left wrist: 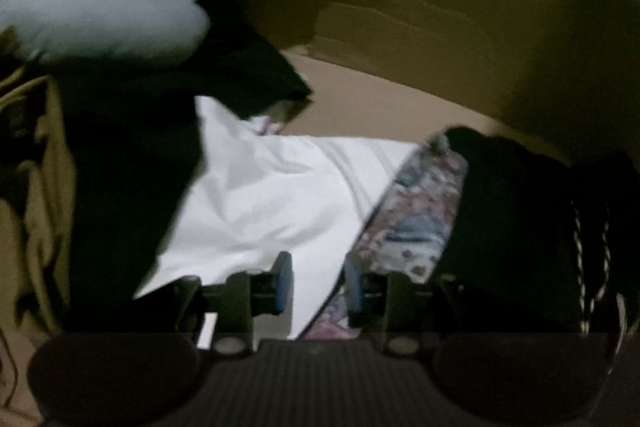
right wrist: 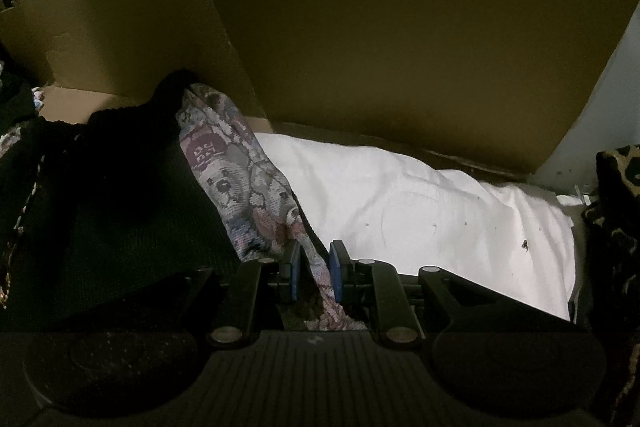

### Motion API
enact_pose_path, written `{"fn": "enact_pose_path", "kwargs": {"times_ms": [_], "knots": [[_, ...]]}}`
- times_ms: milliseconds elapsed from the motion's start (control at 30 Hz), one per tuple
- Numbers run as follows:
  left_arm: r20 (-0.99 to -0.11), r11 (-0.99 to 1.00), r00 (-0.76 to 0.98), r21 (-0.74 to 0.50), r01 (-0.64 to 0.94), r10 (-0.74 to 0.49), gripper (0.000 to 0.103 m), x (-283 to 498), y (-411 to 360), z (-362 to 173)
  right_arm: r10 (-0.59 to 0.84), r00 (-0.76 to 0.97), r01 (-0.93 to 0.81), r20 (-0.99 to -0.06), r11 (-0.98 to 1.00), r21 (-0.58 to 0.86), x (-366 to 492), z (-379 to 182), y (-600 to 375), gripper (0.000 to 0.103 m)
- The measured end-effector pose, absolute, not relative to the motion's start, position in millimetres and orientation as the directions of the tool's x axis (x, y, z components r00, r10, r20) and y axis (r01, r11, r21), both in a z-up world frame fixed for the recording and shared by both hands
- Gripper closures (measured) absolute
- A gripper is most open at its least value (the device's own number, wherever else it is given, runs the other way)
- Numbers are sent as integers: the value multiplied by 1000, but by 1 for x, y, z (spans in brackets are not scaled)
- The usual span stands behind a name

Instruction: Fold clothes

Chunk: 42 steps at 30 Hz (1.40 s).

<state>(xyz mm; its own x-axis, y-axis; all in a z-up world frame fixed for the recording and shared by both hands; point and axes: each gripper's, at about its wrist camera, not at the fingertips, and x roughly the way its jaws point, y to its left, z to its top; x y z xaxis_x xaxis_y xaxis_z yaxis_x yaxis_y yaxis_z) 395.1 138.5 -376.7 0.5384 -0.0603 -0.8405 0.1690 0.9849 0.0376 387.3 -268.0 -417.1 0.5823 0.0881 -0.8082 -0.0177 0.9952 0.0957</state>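
Note:
A patterned knit garment (right wrist: 240, 183) in grey, pink and purple lies between a black knit garment (right wrist: 120, 187) and a white cloth (right wrist: 420, 203), inside a cardboard box. My right gripper (right wrist: 316, 269) is shut on a fold of the patterned garment, which runs down between its blue pads. The left wrist view is blurred. It shows the same white cloth (left wrist: 260, 195), patterned garment (left wrist: 416, 211) and black garment (left wrist: 512, 219). My left gripper (left wrist: 318, 283) stands open just above the white cloth's near edge, and nothing is pinched in it.
Cardboard box walls (right wrist: 380, 27) rise close behind and around the clothes. A pale grey sleeve-like shape (left wrist: 100, 19) hangs at the upper left of the left wrist view over another dark garment (left wrist: 132, 163). Leopard-print fabric (right wrist: 620, 167) sits at the right edge.

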Motion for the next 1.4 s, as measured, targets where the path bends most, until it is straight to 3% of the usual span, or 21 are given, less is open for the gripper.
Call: {"fn": "enact_pose_path", "kwargs": {"times_ms": [67,733,900,1133,1267,1400], "knots": [[-844,981,533,49,187,-59,72,393,135,-381,89,584,-17,-807,995,98,387,-418,-269,80],[-868,964,491,63,259,-75,68,403,132,-397,106,611,-32,-784,993,110,381,-418,-275,79],[-871,960,471,-5,282,-143,84,403,133,-400,116,630,-40,-768,992,117,378,-417,-276,79],[-872,949,463,-10,314,-162,86,403,130,-402,132,613,-90,-779,991,97,387,-418,-271,77],[-864,950,482,14,313,-146,95,402,128,-400,133,599,-123,-789,990,73,390,-418,-269,73],[-848,956,519,59,287,-103,97,400,127,-394,122,597,-151,-793,988,39,390,-413,-270,97]]}}
